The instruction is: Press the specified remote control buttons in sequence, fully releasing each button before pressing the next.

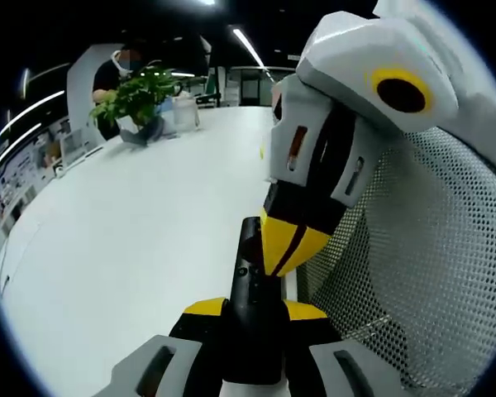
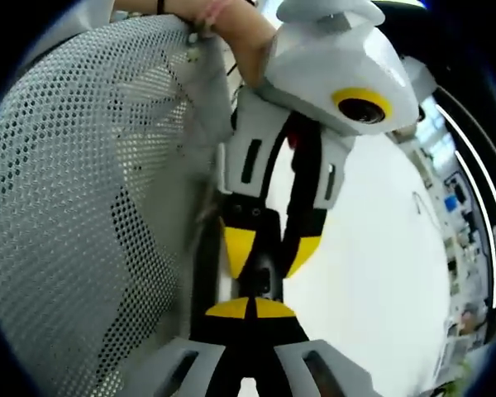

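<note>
In the left gripper view, a person (image 1: 120,70) stands at the far end of a white table (image 1: 132,231) behind a potted plant (image 1: 136,95). The left gripper (image 1: 252,310) rises from the bottom edge with its jaws closed on a black remote control (image 1: 250,281), which extends forward between the yellow pads. The right gripper (image 1: 285,240) enters from the right, its yellow tips closed together and touching the remote's upper face. A white mesh chair back (image 1: 430,273) stands on the right. In the right gripper view, the mesh (image 2: 74,215) occupies the left, and the left gripper (image 2: 269,244) grips the remote (image 2: 264,277) at centre.
</note>
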A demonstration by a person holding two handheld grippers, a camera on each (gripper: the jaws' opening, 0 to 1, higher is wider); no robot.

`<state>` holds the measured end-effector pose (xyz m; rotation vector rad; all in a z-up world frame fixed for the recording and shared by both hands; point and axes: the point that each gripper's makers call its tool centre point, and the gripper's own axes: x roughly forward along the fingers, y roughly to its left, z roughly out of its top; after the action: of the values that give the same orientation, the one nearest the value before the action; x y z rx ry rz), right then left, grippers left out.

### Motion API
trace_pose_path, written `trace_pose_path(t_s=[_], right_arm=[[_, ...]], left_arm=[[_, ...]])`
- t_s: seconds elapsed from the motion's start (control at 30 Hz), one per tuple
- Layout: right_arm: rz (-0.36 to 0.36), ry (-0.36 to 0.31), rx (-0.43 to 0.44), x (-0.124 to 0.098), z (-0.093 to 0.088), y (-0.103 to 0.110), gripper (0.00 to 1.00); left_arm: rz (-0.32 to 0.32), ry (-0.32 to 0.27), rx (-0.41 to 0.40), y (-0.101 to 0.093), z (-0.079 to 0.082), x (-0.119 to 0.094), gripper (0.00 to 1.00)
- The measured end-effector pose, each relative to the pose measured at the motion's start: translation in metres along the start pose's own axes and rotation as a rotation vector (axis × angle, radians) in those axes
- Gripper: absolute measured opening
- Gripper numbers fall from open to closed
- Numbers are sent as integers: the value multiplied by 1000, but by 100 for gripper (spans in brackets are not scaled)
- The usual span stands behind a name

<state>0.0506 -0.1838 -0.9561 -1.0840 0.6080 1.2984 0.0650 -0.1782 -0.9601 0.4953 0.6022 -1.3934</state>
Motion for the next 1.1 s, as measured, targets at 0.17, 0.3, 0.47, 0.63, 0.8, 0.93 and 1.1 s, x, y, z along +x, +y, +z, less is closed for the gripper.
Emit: trace_pose_path(t_s=[0.17,0.3,0.47,0.63,0.8,0.93,1.1], right_arm=[[22,-23,21,-2,1,-2,0],[0,-35,55,-5,1,-11,0],[62,-42,148,-3,-1,-14,0],[89,-26,108,0,-2,-12,0],[142,-18,140,1,-3,-13,0],[166,-3,163,2,-2,-14,0],[167,-15,179,0,-3,-13,0]], left_arm=[[4,-1,-3,0,0,0,24],[4,0,0,0,1,0,24],[1,-1,4,0,1,0,24],[0,0,9,0,1,1,24],[-1,0,9,0,1,1,24],[-2,1,9,-1,1,1,24],[-1,1,9,-1,1,1,24]])
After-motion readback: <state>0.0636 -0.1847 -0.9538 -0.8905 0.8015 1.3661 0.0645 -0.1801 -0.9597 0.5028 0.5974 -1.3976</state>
